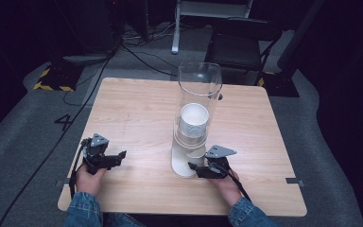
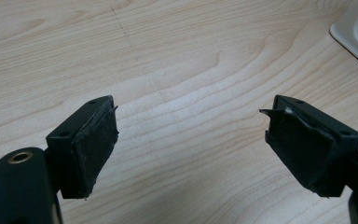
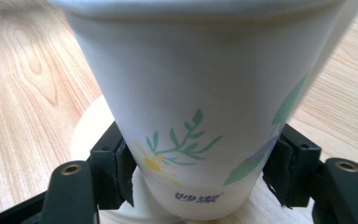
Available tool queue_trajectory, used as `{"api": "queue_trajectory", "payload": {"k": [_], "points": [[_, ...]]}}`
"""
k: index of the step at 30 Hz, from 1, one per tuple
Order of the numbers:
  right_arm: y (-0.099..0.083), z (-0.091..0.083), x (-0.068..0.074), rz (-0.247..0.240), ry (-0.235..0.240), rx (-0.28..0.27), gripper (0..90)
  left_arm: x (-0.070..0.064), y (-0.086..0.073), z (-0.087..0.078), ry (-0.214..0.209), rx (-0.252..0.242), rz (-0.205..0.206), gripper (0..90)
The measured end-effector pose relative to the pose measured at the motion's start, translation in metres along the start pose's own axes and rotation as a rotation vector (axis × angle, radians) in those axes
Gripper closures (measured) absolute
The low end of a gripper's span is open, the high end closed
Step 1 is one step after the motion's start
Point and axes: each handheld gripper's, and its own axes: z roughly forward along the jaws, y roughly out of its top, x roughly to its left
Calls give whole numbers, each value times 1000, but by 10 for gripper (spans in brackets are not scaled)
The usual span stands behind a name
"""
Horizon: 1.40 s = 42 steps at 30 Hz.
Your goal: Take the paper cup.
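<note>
**Cup clamped low in the dispenser**

The right gripper [image 1: 199, 169] has its fingers closed on the paper cup [image 3: 200, 116] under the clear tube [image 1: 198, 94], mid-worktop [image 1: 137, 113]. The left gripper [image 1: 116, 158] rests open-fingered over bare wood near the worktop's left edge.

One table [image 1: 137, 113], one clear tube [image 1: 199, 85], one cup stack [image 1: 193, 123], two grippers.

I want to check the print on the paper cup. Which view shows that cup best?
The right gripper view: the paper cup sits close between the right gripper jaws, its flower and leaf print readable. The high view shows it small and blurred at the clear dispenser tube's foot. The left gripper view looks at bare table.
</note>
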Motion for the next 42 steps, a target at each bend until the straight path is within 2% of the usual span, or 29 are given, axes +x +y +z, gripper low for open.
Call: {"api": "queue_trajectory", "payload": {"k": [10, 19, 26, 34, 41, 42], "points": [[-6, -15, -8, 23, -35, -6, 341, -1, 9, 13, -19, -1, 4, 170], [-8, -33, -18, 46, -68, -26, 341, -5, 16, 18, -25, 8, 25, 170], [-5, -42, -28, 62, -98, -40, 341, -4, 14, 14, -16, 0, 18, 170], [4, -49, -43, 79, -142, -80, 341, -3, 9, 8, -2, 2, 19, 170], [11, -53, -62, 142, -182, -125, 342, 0, 0, -2, 15, 7, 13, 169], [12, -53, -66, 161, -183, -128, 341, 0, -2, -3, 13, 4, 2, 169]]}}
